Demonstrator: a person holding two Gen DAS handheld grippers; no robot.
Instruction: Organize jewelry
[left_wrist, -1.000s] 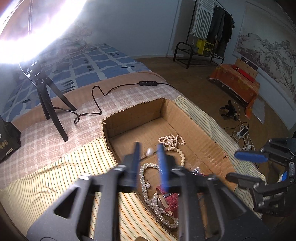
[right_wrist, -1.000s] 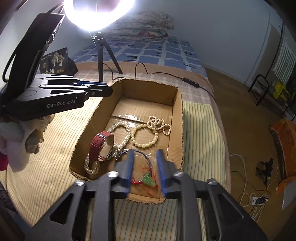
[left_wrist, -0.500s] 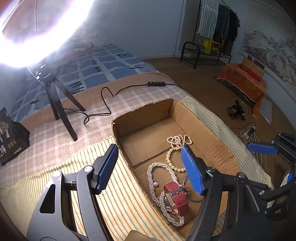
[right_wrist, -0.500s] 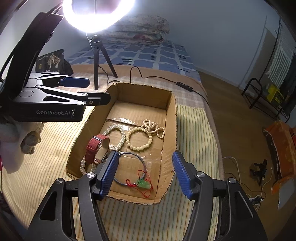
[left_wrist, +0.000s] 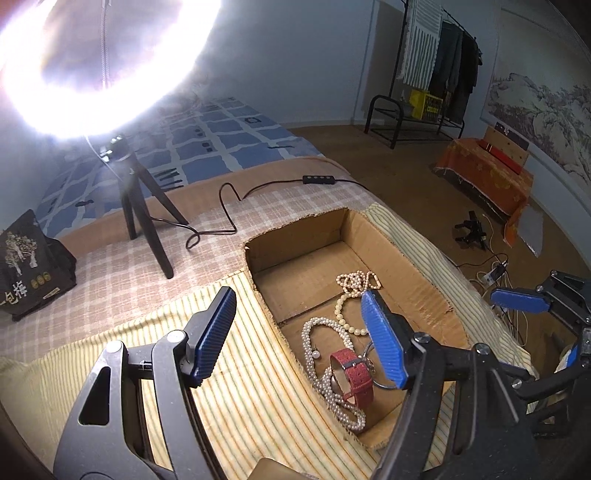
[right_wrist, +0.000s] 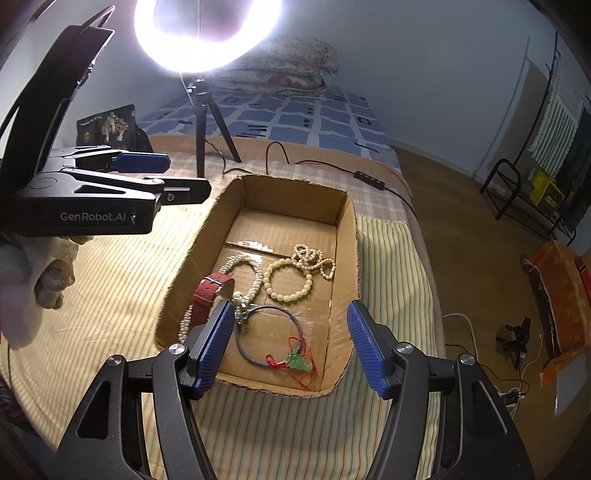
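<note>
Both tools, left (left_wrist: 299, 336) and right (right_wrist: 291, 345), wide, empty, above box (right_wrist: 347, 236) on bed. Inside: pearls (right_wrist: 243, 273), watch (right_wrist: 207, 295), bangle (right_wrist: 266, 332). Light, limp, slippery; best pinched at watch strap.

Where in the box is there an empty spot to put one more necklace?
The far end of the cardboard box is bare, between its back wall and the cream bead necklace. The near half is crowded: the red watch on the white pearl necklace, then the blue cord with its green pendant.
</note>
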